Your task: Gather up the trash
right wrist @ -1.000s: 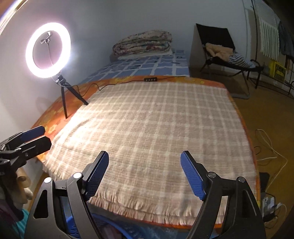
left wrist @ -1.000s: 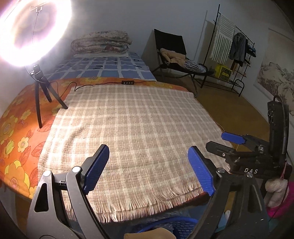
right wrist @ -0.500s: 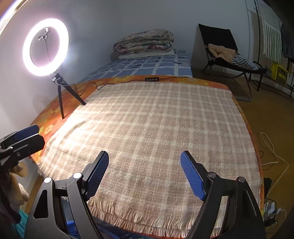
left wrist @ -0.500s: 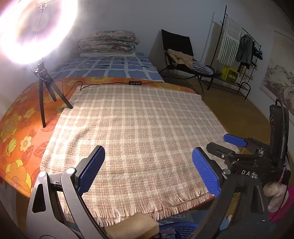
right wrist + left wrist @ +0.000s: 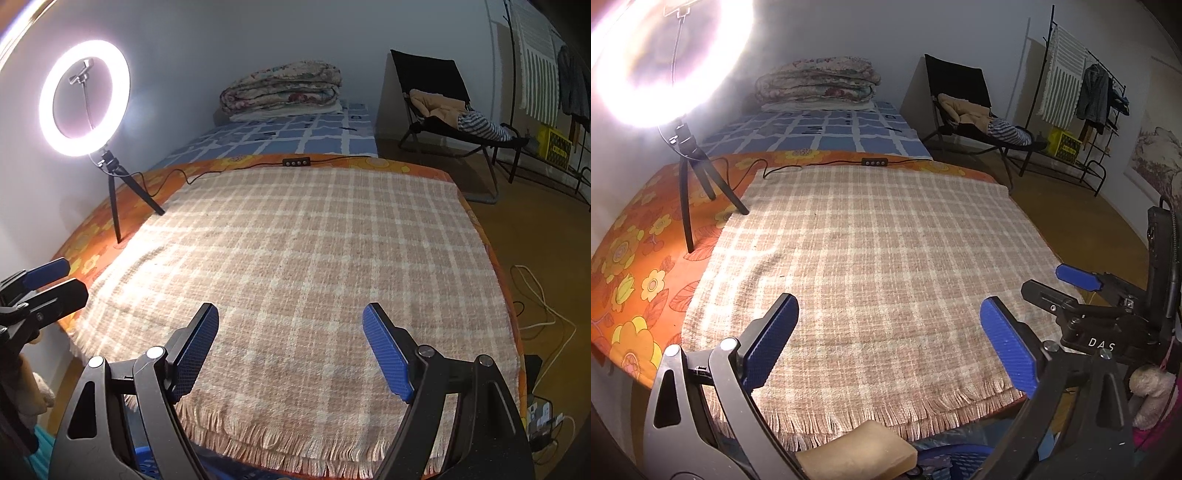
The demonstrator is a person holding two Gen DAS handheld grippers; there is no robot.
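My left gripper (image 5: pixel 888 349) is open and empty above the near edge of the plaid blanket (image 5: pixel 871 266). My right gripper (image 5: pixel 290 349) is open and empty over the same blanket (image 5: pixel 303 266). A blue basket (image 5: pixel 955 456) sits below the bed's front edge, under the left gripper, and a tan foam-like piece (image 5: pixel 857 456) lies at its rim. The basket's edge also shows in the right wrist view (image 5: pixel 146 459). No trash shows on the blanket. The right gripper shows at the right of the left wrist view (image 5: pixel 1071 282), and the left gripper at the left of the right wrist view (image 5: pixel 46 282).
A ring light on a tripod (image 5: pixel 86 99) stands at the bed's left side, its cable and remote (image 5: pixel 295 161) along the far blanket edge. Folded quilts (image 5: pixel 280 90) lie at the back. A chair (image 5: pixel 443 107), a clothes rack (image 5: pixel 1082 92) and floor cables (image 5: pixel 535 295) are to the right.
Both grippers rose and pulled back a little from the bed. The tan piece came into the left wrist view at the bottom, over the basket.
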